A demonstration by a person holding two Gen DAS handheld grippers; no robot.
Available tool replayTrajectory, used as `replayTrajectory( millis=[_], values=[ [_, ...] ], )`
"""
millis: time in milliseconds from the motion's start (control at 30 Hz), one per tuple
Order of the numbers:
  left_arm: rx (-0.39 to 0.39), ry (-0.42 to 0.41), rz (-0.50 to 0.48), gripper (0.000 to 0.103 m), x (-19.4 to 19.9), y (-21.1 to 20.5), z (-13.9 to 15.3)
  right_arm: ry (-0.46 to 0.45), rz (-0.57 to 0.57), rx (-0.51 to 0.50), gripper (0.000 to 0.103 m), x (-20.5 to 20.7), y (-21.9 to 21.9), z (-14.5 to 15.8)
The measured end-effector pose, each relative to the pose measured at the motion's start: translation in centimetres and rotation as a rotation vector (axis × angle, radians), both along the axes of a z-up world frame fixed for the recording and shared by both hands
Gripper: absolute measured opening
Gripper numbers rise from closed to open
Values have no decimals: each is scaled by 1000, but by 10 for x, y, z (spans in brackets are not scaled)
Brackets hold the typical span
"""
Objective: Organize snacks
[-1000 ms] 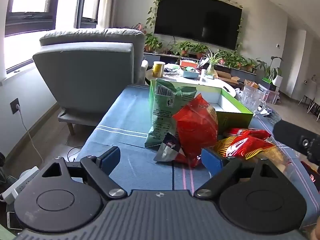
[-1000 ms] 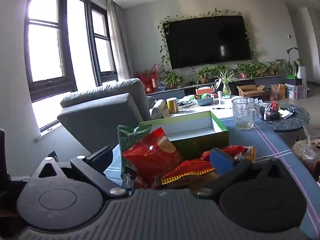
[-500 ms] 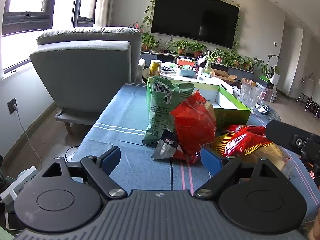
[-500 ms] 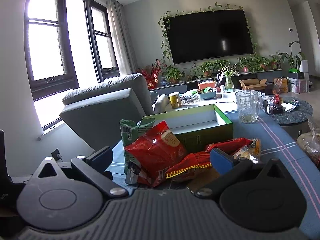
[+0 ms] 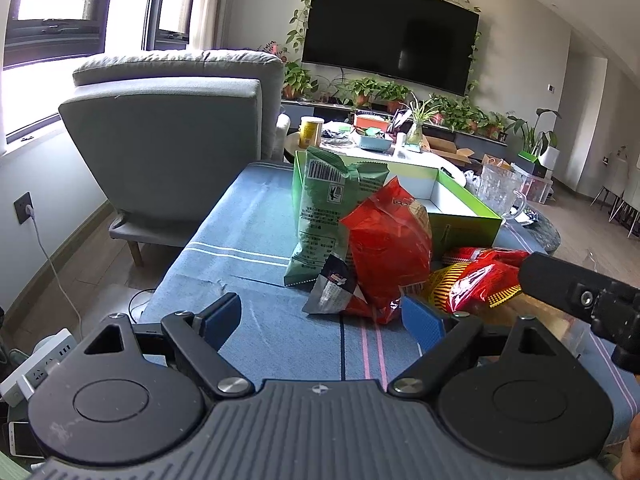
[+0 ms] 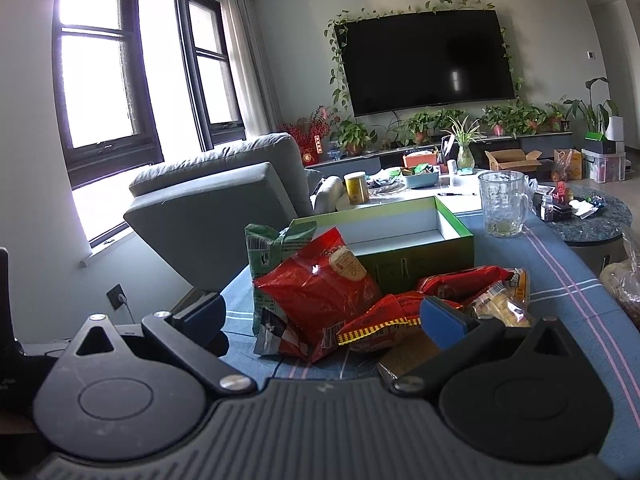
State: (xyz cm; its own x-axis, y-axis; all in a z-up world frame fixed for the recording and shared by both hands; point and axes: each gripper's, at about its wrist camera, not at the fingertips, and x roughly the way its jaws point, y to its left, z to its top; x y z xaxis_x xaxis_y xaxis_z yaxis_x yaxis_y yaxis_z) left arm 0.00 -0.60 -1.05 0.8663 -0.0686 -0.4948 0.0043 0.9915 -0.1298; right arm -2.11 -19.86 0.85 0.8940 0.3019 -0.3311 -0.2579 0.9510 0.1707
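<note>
nearest in each view is a claw with nothing in it. the left claw [image 5: 322, 318] hangs over the blue striped worktop [image 5: 256, 240] with its blue pads [image 5: 423, 322] spread wide and only cloth between them. the right claw [image 6: 322, 320] is likewise spread, empty, its pads flanking the near edge of the snack heap without touching any packet as far as i can tell.

just beyond the pads lies the heap itself. a big red bag [image 6: 316, 292] stands tilted at the front, a small dark-and-silver packet [image 5: 331, 290] tucked at its foot, and a green bag [image 5: 334, 216] leans upright behind it. to the right lie flat red-and-yellow packets [image 5: 476, 284] and a clear pack of yellowish biscuits [image 6: 500, 302], overlapping one another.

behind the heap sits the green box [image 6: 456, 220], open and seemingly empty, its white inside showing. the green bag stands right against its near wall. a glass mug [image 6: 502, 204] stands just beside the box's far corner.

nothing looks sorted yet. the risks, as i judge them: the puffy bags are slippery and air-filled, so a pinch on the belly could squirt out or crush the contents. pulling one packet from the overlap could drag its neighbours off the worktop edge. a wide carry toward the box could clip the mug.
</note>
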Motion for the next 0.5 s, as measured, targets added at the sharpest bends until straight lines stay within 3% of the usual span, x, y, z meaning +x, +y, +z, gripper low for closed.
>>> replayTrajectory(
  millis=[500],
  values=[
    [-12,-5,7,86,0,2,1,17,7,-7,78,3,3,-2]
  ],
)
